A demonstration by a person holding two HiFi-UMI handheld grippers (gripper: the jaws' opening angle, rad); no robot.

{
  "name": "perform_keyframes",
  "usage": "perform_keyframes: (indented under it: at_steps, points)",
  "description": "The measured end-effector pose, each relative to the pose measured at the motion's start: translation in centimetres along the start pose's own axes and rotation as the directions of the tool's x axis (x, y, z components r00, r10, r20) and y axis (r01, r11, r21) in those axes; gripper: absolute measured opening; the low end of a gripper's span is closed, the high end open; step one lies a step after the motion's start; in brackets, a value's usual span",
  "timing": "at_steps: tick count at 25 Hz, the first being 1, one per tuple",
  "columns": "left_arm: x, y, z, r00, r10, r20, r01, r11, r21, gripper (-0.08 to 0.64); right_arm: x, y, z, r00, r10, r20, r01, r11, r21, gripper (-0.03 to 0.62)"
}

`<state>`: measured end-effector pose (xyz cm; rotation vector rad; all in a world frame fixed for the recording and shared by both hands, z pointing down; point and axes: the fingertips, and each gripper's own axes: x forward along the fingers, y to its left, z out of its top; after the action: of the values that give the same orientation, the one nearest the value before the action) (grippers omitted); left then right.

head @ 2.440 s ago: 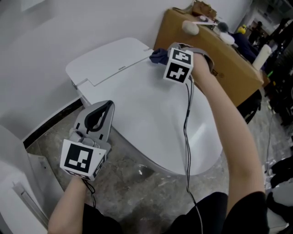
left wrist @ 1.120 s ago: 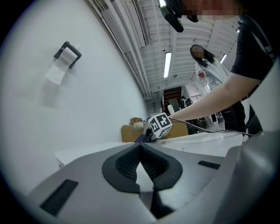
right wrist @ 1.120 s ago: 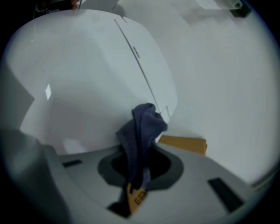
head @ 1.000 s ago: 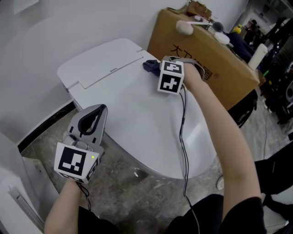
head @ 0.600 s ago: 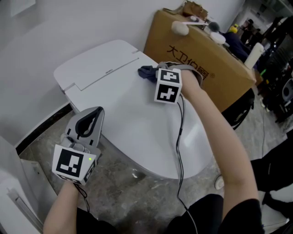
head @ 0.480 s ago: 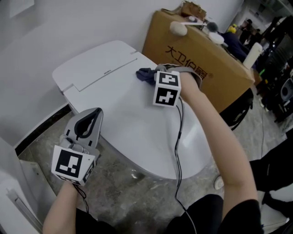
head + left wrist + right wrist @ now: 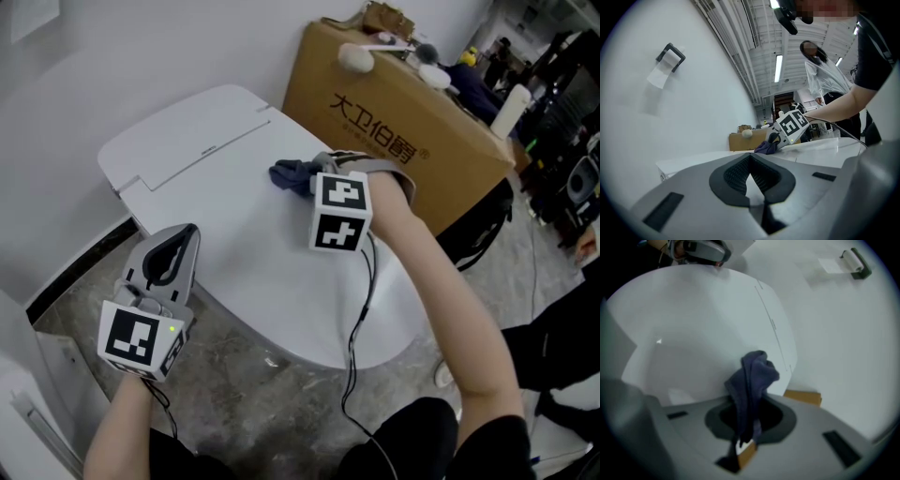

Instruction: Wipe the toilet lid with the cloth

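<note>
With cloth (image 7: 287,174) pinched in right gripper (image 7: 746,439), press flat, sweep toward near lid (image 7: 281,272) edge; left gripper (image 7: 184,236) closed, empty.

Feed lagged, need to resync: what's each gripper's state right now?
Left gripper: shut, nothing between its jaws.
Right gripper: shut on the cloth.

Workshop hall: toilet (image 7: 234,225), cardboard box (image 7: 412,131), strip lights (image 7: 778,68).

"大卫伯爵" on cardboard box (image 7: 424,148) (black print)
</note>
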<state>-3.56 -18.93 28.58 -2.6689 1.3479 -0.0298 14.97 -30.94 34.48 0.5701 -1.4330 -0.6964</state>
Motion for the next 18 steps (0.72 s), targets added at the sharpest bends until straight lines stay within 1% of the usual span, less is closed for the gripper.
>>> perform_keyframes:
  at_steps: [5, 12, 18]
  points:
    - [0.0, 0.1, -0.1, 1.000, 0.006, 0.001, -0.006, 1.000, -0.003, 0.011, -1.1, 1.1, 0.3, 1.000, 0.005, 0.002, -0.005, 1.000, -0.015, 0.066]
    - [0.1, 0.1, 0.0, 1.000, 0.006, 0.004, -0.006, 1.000, -0.004, 0.011, -2.5, 2.4, 0.3, 1.000, 0.011, 0.010, -0.011, 1.000, -0.006, 0.066]
    - [0.1, 0.2, 0.0, 1.000, 0.005, 0.008, -0.005, 1.000, -0.005, 0.011, -4.1, 3.9, 0.5, 1.000, 0.024, 0.010, -0.024, 1.000, -0.019, 0.066]
